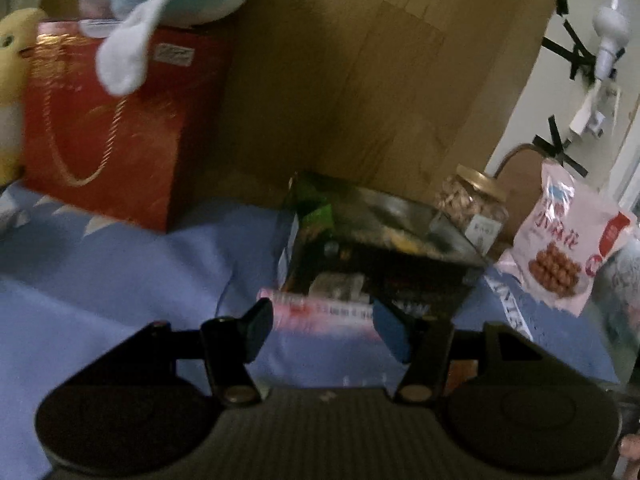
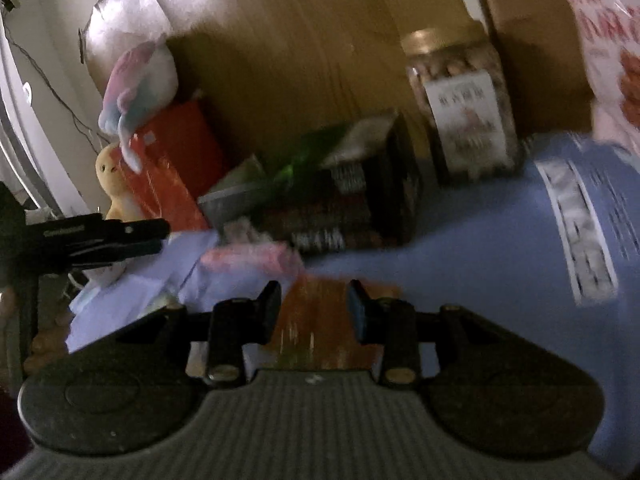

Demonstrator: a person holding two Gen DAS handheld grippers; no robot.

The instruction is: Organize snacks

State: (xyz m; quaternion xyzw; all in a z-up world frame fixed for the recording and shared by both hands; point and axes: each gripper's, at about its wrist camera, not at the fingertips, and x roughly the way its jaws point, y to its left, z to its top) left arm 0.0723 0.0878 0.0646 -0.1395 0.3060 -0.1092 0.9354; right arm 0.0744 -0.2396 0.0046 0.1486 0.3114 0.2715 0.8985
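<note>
Right wrist view: my right gripper [image 2: 314, 310] pinches an orange packet [image 2: 316, 336]; my left gripper [image 1: 322, 326] gapes over the pink packet [image 1: 320, 308] beside the dark box [image 1: 380, 256].

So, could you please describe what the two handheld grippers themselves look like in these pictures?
Both look alike. The left gripper and right gripper each have a dark grey ribbed body flanked by two round black discs, black linkage arms with silvery pivot screws, and two black fingers. One finger pad on the left gripper looks blue. No cables or sleeves are visible.
</note>
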